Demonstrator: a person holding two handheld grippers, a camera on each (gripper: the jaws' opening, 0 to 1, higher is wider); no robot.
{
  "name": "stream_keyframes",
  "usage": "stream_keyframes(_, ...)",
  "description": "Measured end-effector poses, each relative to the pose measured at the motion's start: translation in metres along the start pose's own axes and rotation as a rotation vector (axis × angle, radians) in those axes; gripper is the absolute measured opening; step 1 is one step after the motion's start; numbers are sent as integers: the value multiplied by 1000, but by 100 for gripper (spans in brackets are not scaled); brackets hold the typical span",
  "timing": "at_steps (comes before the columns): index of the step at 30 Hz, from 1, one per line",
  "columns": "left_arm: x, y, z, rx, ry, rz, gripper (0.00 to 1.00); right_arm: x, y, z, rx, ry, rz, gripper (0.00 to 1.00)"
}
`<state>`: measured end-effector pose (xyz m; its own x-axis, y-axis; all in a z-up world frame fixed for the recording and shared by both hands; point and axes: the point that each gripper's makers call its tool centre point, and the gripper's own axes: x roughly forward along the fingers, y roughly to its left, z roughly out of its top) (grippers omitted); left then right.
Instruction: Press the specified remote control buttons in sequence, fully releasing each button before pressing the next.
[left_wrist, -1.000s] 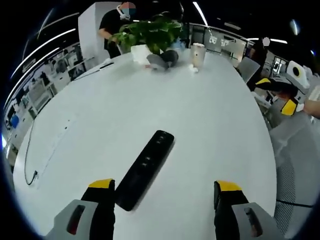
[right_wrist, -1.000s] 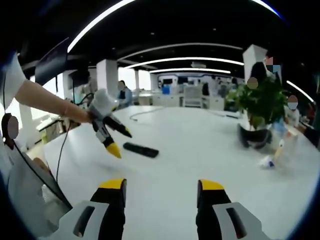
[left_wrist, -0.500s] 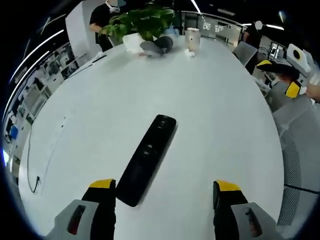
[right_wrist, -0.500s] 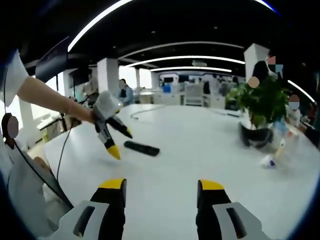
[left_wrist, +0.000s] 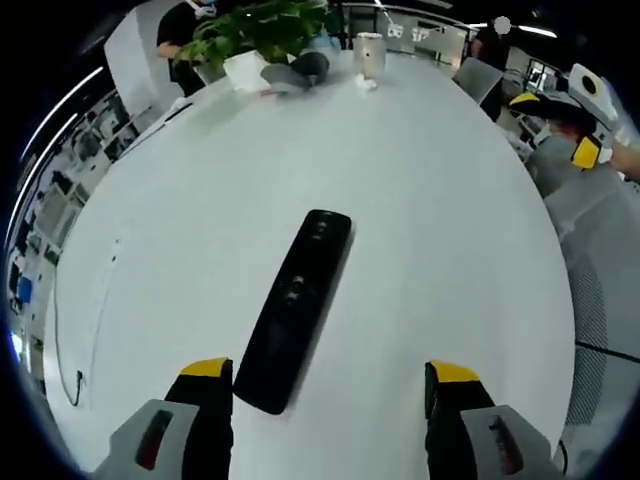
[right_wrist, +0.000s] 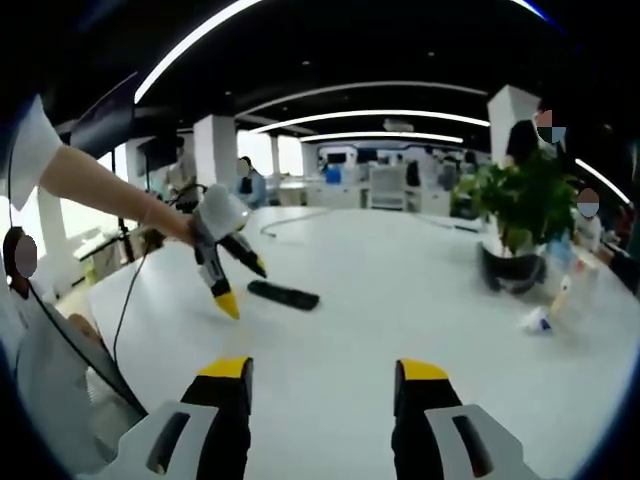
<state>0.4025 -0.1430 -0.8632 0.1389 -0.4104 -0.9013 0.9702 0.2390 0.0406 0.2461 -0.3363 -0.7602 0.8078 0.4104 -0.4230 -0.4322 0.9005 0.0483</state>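
A long black remote control (left_wrist: 300, 305) lies flat on the white table (left_wrist: 440, 230), its near end between my left gripper's jaws and close to the left one. My left gripper (left_wrist: 330, 371) is open above the table, touching nothing. In the right gripper view the same remote (right_wrist: 284, 294) lies mid-table, with the left gripper (right_wrist: 243, 287) hovering just to its left, jaws apart and pointing down. My right gripper (right_wrist: 324, 370) is open, well back from the remote; from the left gripper view, the right gripper (left_wrist: 556, 126) sits beyond the table's right edge.
A potted plant (left_wrist: 255, 25) and a paper cup (left_wrist: 369, 52) stand at the far end of the table. A thin cable (left_wrist: 80, 340) runs along the left side. A mesh chair (left_wrist: 600, 300) is at the right edge. A person's arm (right_wrist: 90, 185) holds the left gripper.
The left gripper has moved forward and tilted down over the remote, which now looks larger between its jaws. The right gripper has stayed where it was, open.
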Motion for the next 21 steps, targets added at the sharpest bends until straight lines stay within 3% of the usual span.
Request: stream_keyframes(21,9,6,1,43,53,-71,79,1,-1,-3,6,16,5,55)
